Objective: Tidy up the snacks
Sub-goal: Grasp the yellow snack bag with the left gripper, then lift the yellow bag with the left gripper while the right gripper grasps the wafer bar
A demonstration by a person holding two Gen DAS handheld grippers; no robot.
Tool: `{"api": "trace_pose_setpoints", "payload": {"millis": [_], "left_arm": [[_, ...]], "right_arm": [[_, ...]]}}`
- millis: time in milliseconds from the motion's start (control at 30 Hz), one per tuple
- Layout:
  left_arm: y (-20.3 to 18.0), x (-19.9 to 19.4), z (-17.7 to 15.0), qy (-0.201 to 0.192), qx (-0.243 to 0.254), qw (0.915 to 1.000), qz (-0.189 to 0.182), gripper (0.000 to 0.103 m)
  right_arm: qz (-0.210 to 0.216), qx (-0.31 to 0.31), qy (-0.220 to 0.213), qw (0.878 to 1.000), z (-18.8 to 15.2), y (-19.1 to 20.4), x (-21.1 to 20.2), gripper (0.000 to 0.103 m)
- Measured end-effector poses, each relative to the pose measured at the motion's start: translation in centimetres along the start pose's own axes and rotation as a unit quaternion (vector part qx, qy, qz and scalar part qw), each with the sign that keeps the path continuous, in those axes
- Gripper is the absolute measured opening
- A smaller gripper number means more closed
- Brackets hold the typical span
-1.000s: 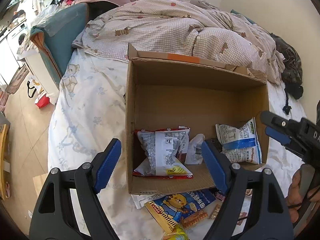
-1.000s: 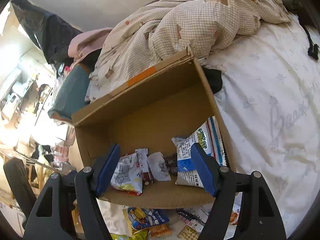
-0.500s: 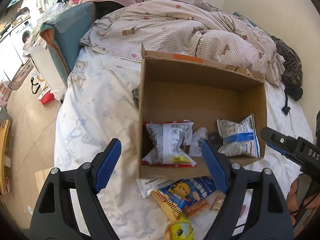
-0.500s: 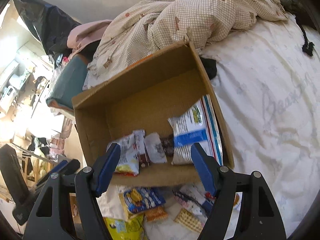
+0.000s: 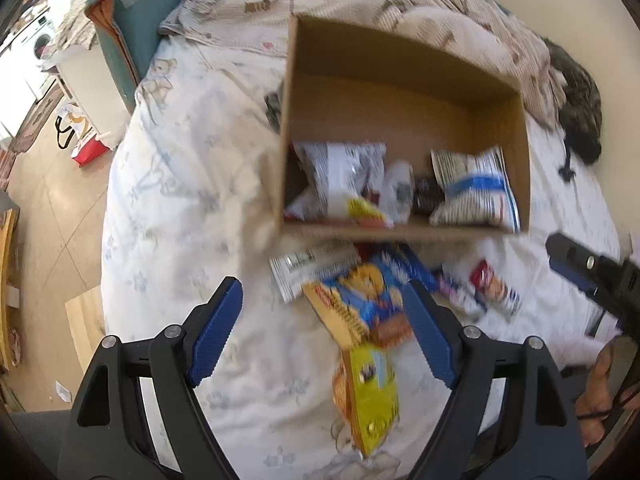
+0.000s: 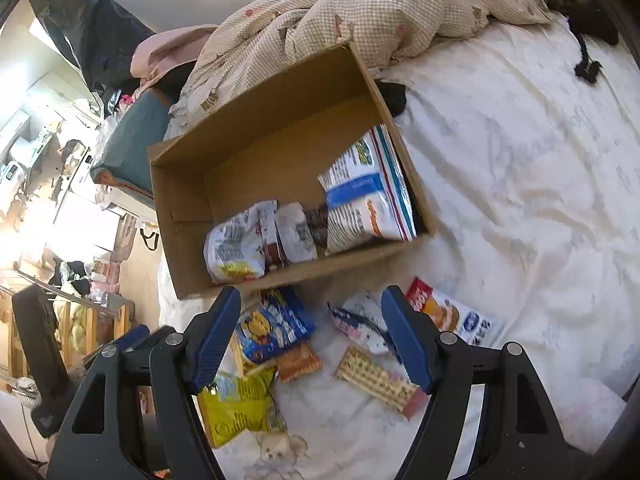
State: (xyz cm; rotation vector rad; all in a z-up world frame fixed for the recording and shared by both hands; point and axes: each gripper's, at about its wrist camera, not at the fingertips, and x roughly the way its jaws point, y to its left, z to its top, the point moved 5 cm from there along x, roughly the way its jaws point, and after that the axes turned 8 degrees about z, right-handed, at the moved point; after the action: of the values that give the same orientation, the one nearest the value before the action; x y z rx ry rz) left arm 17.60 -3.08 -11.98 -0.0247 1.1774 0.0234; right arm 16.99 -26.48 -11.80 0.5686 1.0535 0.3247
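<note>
Left tongs (image 5: 320, 334): released, hovering over the loose packets.
Right tongs (image 6: 310, 338): released, nothing gripped.
Box (image 6: 256, 128): on the bed (image 6: 520, 184), several snack bags inside.
Snacks: blue packet (image 6: 272, 326) and yellow bag (image 6: 236, 408) on the bed, just beside the box's near edge.

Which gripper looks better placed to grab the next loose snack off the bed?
Left, probably. The left gripper is open with the blue bear packet lying between its fingers. The right gripper, also open, frames mostly bare sheet, with a pink-white packet only at its finger's edge.
</note>
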Motion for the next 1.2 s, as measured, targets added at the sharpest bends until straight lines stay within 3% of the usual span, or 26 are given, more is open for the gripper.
{"api": "trace_pose_setpoints", "payload": {"millis": [100, 267, 433, 567, 667, 700, 733, 833, 933, 1067, 1200], "left_arm": [[-0.6, 1.0, -2.1, 0.029, -0.001, 0.9995, -0.009, 0.080], [-1.6, 4.6, -5.5, 0.112, -0.032, 0.9927, -0.031, 0.080], [-2.3, 6.5, -6.5, 0.137, -0.033, 0.9892, -0.040, 0.080], [-2.5, 7.1, -7.3, 0.153, -0.025, 0.9875, -0.029, 0.080], [-2.6, 7.3, -7.8, 0.156, -0.008, 0.9877, -0.011, 0.079], [-2.4, 7.2, -7.9, 0.153, -0.006, 0.9883, -0.007, 0.073], [-2.3, 7.1, -8.0, 0.149, -0.005, 0.9888, -0.007, 0.053], [-2.2, 6.7, -8.6, 0.158, 0.007, 0.9873, -0.016, 0.044], [-1.5, 4.9, -8.6, 0.145, 0.009, 0.9892, -0.020, 0.043], [-0.2, 1.5, -8.1, 0.114, 0.004, 0.9930, -0.034, 0.043], [2.4, -0.1, -7.5, 0.093, -0.017, 0.9955, -0.007, 0.043]], "right_arm": [[-0.003, 0.007, 0.001, 1.000, -0.9, -0.5, -0.5, 0.076], [-0.009, 0.024, 0.000, 1.000, -2.2, -1.7, -1.5, 0.076], [-0.034, 0.021, 0.004, 0.999, -3.1, -2.9, -2.1, 0.076], [-0.039, 0.051, 0.037, 0.997, -4.0, -5.0, -1.4, 0.076], [-0.034, 0.097, 0.072, 0.992, -5.0, -6.8, -0.2, 0.076], [-0.032, 0.108, 0.082, 0.990, -5.3, -7.1, 0.1, 0.076], [-0.031, 0.121, 0.095, 0.988, -5.6, -7.5, 0.7, 0.076], [-0.031, 0.154, 0.122, 0.980, -6.6, -8.4, 2.1, 0.077], [-0.039, 0.176, 0.144, 0.973, -7.5, -9.0, 3.3, 0.079], [-0.061, 0.180, 0.151, 0.970, -8.1, -9.0, 4.6, 0.096], [-0.072, 0.184, 0.169, 0.966, -8.6, -8.3, 6.4, 0.097]]}}
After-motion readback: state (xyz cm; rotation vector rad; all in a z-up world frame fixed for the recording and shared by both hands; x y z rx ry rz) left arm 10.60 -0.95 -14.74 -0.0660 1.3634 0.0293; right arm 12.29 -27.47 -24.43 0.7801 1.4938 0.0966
